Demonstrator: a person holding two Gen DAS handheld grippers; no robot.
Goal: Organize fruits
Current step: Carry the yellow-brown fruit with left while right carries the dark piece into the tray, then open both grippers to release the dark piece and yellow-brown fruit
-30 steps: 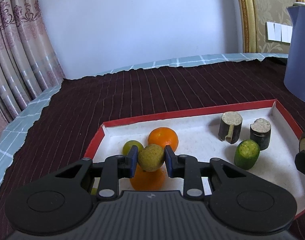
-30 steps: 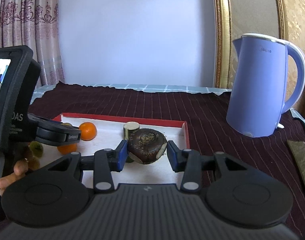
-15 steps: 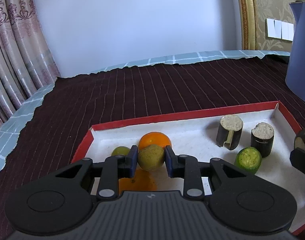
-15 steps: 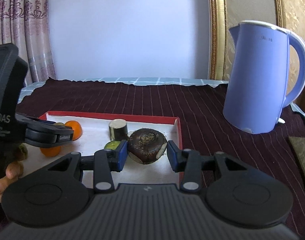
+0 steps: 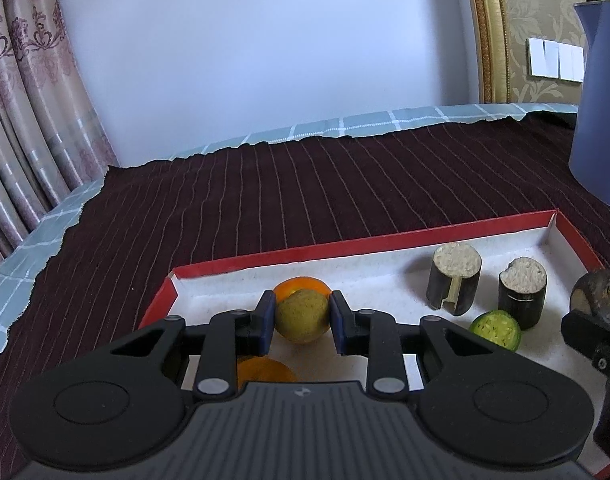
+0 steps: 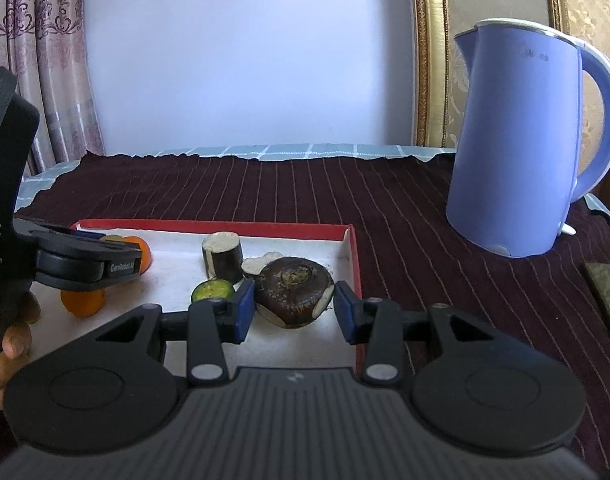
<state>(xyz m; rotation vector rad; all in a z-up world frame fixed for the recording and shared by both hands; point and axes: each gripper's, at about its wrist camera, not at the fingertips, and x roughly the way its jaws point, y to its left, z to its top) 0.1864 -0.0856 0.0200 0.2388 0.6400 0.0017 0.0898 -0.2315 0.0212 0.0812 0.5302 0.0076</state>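
My left hand-held gripper (image 5: pixel 301 317) clamps a round, matte olive fruit (image 5: pixel 301 315) over the red-rimmed tray (image 5: pixel 385 238), an orange (image 5: pixel 301 283) at 12 o'clock. My right hand-held gripper (image 6: pixel 291 299) pinches a dark, knobbly flattened fruit (image 6: pixel 293 290) near the tray's right edge; bare ribbed cloth (image 6: pixel 405 264) lies at 3 o'clock.

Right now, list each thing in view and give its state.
left tongs: shut on the yellow-green fruit
right tongs: shut on the dark brown fruit
red tray: flat on the cloth, holding fruit
dark cut pieces: standing upright
green piece: tilted
kettle: upright, lid shut
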